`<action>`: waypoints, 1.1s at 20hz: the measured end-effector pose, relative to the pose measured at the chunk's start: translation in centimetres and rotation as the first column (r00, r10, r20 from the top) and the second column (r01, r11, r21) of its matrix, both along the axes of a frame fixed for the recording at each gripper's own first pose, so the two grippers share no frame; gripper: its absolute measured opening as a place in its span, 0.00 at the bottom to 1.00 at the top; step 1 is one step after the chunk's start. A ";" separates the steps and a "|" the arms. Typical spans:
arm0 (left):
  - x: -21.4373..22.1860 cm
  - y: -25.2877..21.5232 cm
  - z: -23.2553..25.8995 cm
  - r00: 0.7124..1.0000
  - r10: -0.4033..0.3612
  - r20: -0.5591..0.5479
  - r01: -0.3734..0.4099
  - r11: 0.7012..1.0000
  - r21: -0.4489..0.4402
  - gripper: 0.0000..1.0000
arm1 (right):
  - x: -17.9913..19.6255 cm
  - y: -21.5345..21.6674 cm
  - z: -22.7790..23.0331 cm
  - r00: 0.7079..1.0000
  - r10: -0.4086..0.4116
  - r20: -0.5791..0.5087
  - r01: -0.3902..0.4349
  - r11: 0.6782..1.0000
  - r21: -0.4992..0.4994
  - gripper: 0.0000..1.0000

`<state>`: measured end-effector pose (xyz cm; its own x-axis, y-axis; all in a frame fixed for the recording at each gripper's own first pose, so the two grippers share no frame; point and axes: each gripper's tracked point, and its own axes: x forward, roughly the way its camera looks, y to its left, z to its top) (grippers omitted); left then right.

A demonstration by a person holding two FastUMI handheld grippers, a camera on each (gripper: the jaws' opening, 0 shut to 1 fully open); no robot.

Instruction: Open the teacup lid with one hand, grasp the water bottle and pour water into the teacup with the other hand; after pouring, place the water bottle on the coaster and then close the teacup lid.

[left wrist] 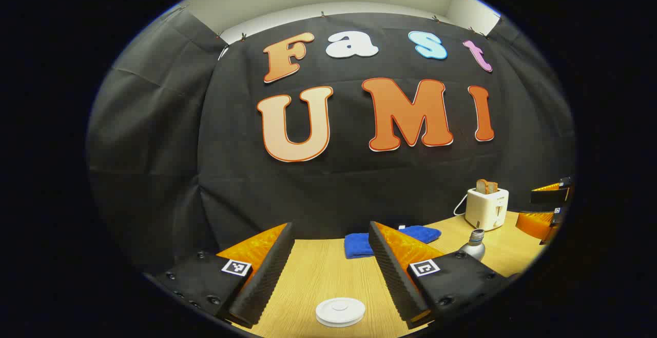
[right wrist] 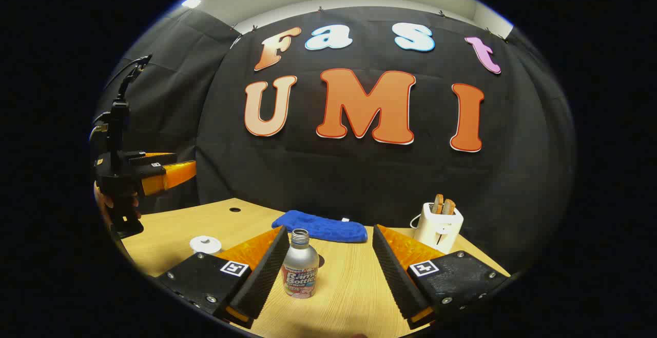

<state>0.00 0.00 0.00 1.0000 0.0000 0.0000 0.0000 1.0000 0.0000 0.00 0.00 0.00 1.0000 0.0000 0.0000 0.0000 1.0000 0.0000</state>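
water bottle [right wrist: 299, 265] upright between open right claw [right wrist: 327, 263] fingers, untouched

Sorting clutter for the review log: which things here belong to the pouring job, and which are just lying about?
Job:
- water bottle, uncapped, between the open right gripper fingers, untouched
- teacup lid, white, below the open left gripper

Lying about:
- blue cloth at the wall
- white toaster with bread in it
- table carrying it all
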 end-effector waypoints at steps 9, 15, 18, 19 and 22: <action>1.3 0.8 -0.1 1.000 0.019 -0.009 -0.019 1.000 0.000 1.00 | 1.4 1.0 0.5 0.999 0.043 -0.002 -0.043 0.999 0.008 0.98; 1.9 0.8 0.6 0.999 0.029 -0.015 -0.029 1.000 -0.001 1.00 | 1.9 0.9 2.2 0.999 0.048 0.021 -0.048 0.999 0.014 0.98; 2.1 0.5 0.5 0.999 0.022 -0.023 -0.022 1.000 0.002 1.00 | 2.1 1.2 1.8 0.998 0.055 0.008 -0.055 0.998 0.005 0.98; 2.2 0.3 0.2 0.999 0.015 -0.034 -0.015 1.000 0.000 1.00 | 2.2 1.3 1.5 0.998 0.056 0.000 -0.056 0.998 -0.002 0.98; 2.7 0.3 -1.8 0.995 0.012 -0.100 -0.012 1.000 -0.007 0.98 | 2.4 1.5 0.6 0.998 0.053 -0.021 -0.053 0.998 -0.014 0.98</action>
